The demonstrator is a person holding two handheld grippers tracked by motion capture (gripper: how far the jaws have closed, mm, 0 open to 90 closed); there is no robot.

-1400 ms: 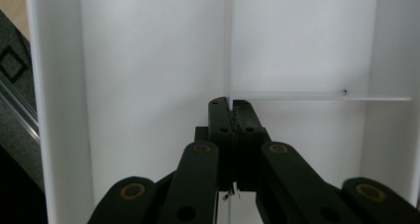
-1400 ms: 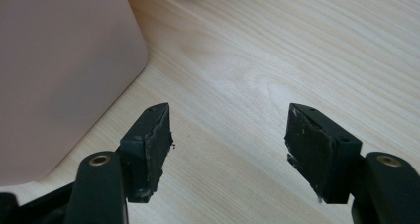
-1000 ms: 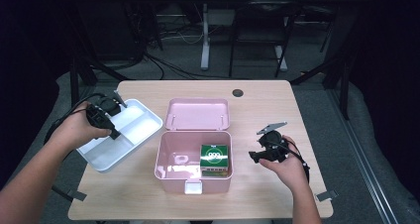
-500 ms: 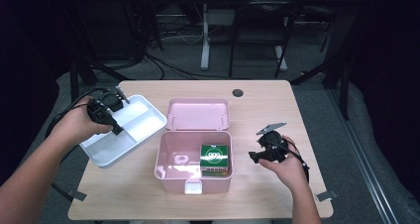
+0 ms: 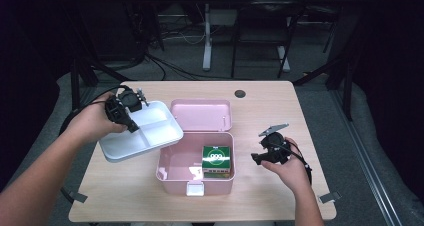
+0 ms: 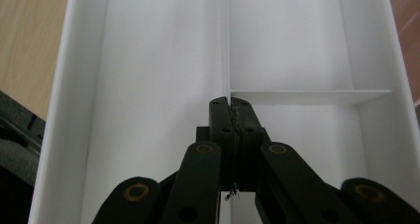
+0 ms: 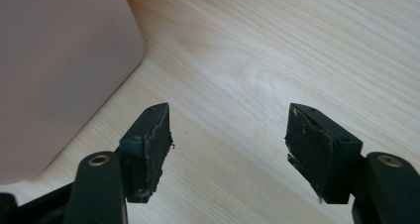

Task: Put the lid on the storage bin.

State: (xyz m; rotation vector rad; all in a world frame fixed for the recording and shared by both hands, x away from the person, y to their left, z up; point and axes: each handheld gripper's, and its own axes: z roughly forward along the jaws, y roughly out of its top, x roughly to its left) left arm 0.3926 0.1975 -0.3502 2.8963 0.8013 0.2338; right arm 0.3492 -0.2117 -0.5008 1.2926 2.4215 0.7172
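Left gripper [image 6: 231,102]: I read its jaws as pinched fully together on the centre divider wall of the white tray [image 6: 148,60], with the thin wall caught between the pads. From above I see this gripper [image 5: 131,107] at the tray's far left end, and the tray [image 5: 155,131] is lifted and tilted, its near-left corner out past the table's [image 5: 280,101] left side and its right edge over the rim of the pink box [image 5: 165,171]. The left hand [image 5: 92,123] wraps the gripper body from the outside, with the forearm running in from the lower left.

Right gripper [image 7: 228,135]: jaws spread wide, nothing between them but bare wood; I see no contact with any item. The pink box's rounded corner [image 7: 59,75] sits just off its left-hand jaw (close, not touching). In the high view this gripper [image 5: 260,156] hovers low at the box's right side, pointing toward it, grey plate up, with the right hand [image 5: 287,168] cupping it from behind and the forearm coming in from the lower right.

Pink box: open, lid [image 5: 201,115] laid back flat toward the far side. Contents as I can tell: one green carton [image 5: 216,161] standing in the right part, against the right wall. The left part of the box looks bare pink.

White tray: three compartments by my count in the left gripper view, one long and two shorter beside it, all white.

Table: light wood, with a dark round grommet [image 5: 240,93] near the far edge.
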